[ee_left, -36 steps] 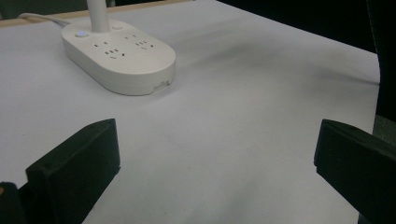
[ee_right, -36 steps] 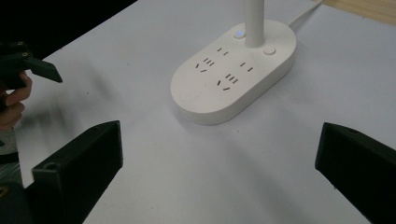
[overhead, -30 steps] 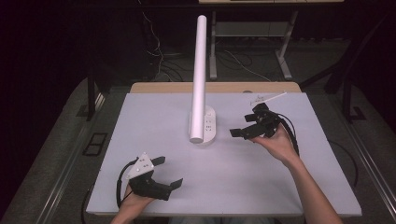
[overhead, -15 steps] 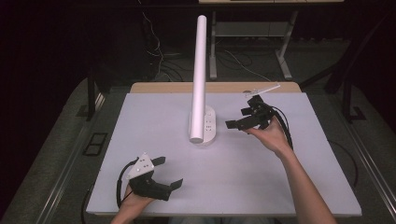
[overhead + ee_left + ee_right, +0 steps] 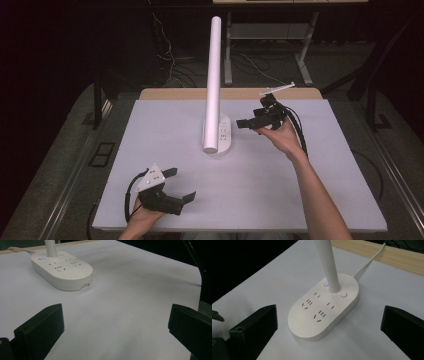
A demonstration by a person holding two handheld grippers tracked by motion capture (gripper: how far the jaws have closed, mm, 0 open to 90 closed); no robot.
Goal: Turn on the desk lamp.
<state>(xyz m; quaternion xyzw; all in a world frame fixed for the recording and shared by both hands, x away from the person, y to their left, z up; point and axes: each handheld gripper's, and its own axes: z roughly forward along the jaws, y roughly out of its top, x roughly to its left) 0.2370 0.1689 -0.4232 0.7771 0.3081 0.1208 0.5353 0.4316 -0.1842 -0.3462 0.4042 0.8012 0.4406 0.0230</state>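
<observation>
A white oval power strip [image 5: 220, 136] lies at the middle of the white table top, and a tall white post [image 5: 214, 75] rises from its far end. My right gripper [image 5: 248, 122] hovers just right of the strip, open, with nothing in its jaws. In the right gripper view the open right gripper [image 5: 329, 321] frames the strip [image 5: 324, 307], the post [image 5: 328, 265] and a small blue-lit button [image 5: 326, 283]. My left gripper [image 5: 182, 185] rests open near the front left edge. In the left gripper view the left gripper [image 5: 116, 322] points over bare table at the strip [image 5: 62, 270].
The strip's white cable [image 5: 369, 261] runs off toward the wooden strip [image 5: 175, 93] along the table's far edge. The white table cover [image 5: 300, 190] drops to a dark floor on all sides. Metal frame legs [image 5: 302, 60] and loose cables stand behind the table.
My right gripper has moved away from the person and a little left, closer to the power strip. The left gripper has stayed where it was.
</observation>
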